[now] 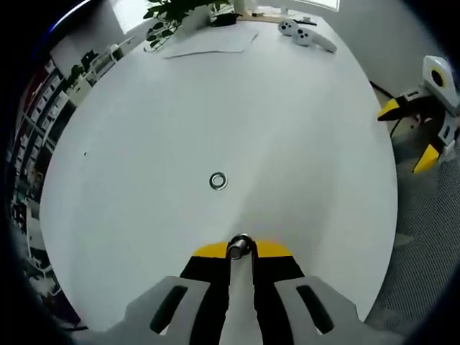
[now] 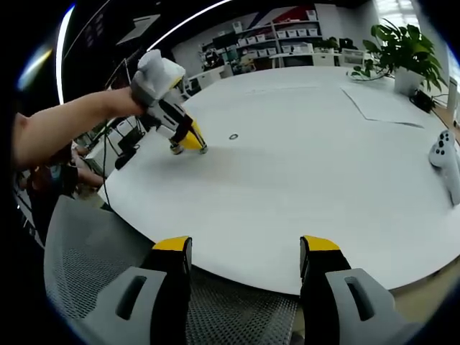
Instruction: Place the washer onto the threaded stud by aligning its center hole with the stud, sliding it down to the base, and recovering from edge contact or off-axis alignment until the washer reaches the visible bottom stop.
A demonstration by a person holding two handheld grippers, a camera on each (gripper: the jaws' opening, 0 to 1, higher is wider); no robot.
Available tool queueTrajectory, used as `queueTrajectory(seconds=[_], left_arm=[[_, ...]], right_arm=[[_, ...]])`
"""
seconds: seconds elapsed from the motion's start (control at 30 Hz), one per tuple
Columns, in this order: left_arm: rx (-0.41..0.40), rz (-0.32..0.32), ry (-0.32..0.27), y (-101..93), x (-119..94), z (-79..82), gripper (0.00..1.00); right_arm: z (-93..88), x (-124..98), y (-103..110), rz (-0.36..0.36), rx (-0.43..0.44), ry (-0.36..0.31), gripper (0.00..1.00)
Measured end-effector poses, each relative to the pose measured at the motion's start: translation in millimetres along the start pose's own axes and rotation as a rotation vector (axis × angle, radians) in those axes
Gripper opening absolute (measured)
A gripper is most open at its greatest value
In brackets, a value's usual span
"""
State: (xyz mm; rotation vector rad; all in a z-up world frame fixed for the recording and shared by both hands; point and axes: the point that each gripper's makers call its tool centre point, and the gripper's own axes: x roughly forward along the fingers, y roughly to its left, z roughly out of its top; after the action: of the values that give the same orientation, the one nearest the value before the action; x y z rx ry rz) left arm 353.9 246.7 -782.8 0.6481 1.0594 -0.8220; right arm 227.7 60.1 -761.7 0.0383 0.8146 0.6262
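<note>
In the left gripper view, the left hand-held gripper [image 1: 241, 253] has its yellow-tipped jaws drawn together around a threaded stud [image 1: 240, 246], seen end-on and resting on the white worktop [image 1: 144, 144]. The washer [image 1: 218, 180] lies flat on the worktop just beyond the stud, a little to the left, not touching it. At the far edge sit a sheet of paper [image 1: 208, 43], a potted plant [image 1: 180, 14] and two white controllers [image 1: 305, 32]. The right hand-held gripper [image 1: 424, 133] hangs off the worktop's right edge, over grey carpet, its jaws parted.

In the right gripper view, the right hand-held gripper [image 2: 244, 251] is released, its two jaws wide apart and grasping nothing, poised at the near edge of the worktop [image 2: 287, 180] above a grey mesh chair [image 2: 93, 251]. Far to the left, a person's arm [image 2: 65, 129] reaches in with the left hand-held gripper [image 2: 188, 144], tips down on the worktop. The washer [image 2: 233, 136] lies just to the right of those tips. A controller [image 2: 445, 154] sits at the right edge, and the plant [image 2: 402, 47] stands at the far right.
</note>
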Motion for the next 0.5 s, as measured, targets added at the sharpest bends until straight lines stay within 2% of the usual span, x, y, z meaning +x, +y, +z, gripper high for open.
queueTrajectory(seconds=[0.23, 0.5], left_arm=[[-0.008, -0.010, -0.001, 0.6, 0.4, 0.9, 0.09], [0.043, -0.005, 0.002, -0.3, -1.5, -1.0, 0.11]], right_arm=[[-0.5, 0.1, 1.0, 0.004, -0.004, 0.004, 0.63], [-0.8, 0.0, 1.4, 0.005, -0.006, 0.005, 0.63]])
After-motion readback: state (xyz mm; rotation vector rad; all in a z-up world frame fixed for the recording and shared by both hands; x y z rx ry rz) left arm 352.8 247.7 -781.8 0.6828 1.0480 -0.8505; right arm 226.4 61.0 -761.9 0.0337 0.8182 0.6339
